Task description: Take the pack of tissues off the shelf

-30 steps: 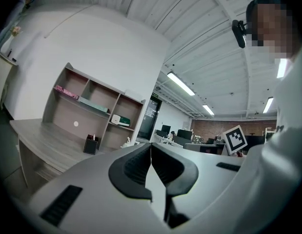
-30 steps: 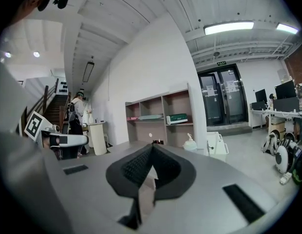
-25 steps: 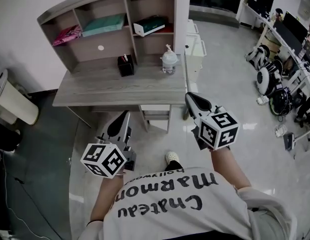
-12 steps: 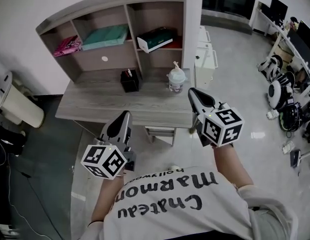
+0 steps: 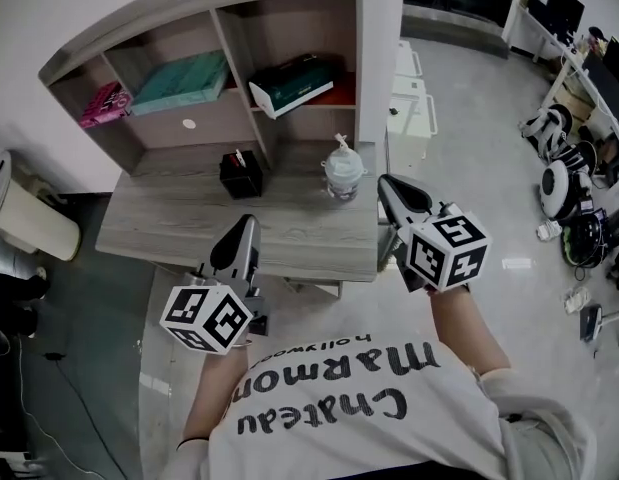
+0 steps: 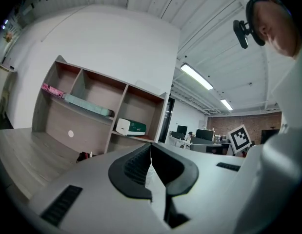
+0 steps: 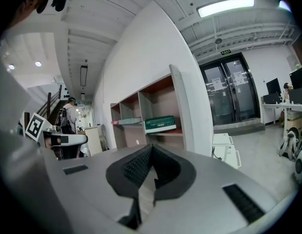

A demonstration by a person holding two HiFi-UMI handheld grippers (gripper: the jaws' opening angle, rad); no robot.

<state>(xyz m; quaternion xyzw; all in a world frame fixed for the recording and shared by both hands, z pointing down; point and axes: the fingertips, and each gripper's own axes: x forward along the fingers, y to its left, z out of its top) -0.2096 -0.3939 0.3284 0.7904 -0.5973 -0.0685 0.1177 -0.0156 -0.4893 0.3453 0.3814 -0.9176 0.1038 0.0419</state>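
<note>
Both tools empty, jaws fully closed: left tool (image 5: 247, 226) over the near edge of the tabletop (image 5: 179, 233), right tool (image 5: 389, 185) just off its near right corner, both aimed roughly level at the shelf (image 5: 381, 58) and well short of it. Ahead of the right tool on the tabletop is a pump bottle (image 5: 343, 173), with a small black box (image 5: 241, 173) to its left. Best guess for the pack of tissues (image 5: 294, 78) is the green-and-white block in the right compartment, lying skewed with its white near-left end poking past the shelf board; something red (image 5: 339, 90) lies beside or under it, can't tell which. A flat teal item (image 5: 179, 80) fills the middle compartment and a pink one (image 5: 102, 103) sits far left; either could be tissues too, not certain from here. Assuming the green one, expect it to be light and soft, in a film wrap that's slick and will squash, nothing fragile inside. Right tool is the closer one and needs to open wide before going in. I'd pinch the overhanging end top-to-bottom across the thin dimension, deep enough to bite the tissue stack and not just loose film, then pull straight out toward the near side. Watch for the red thing dragging along, and clear the bottle below on the way back
</note>
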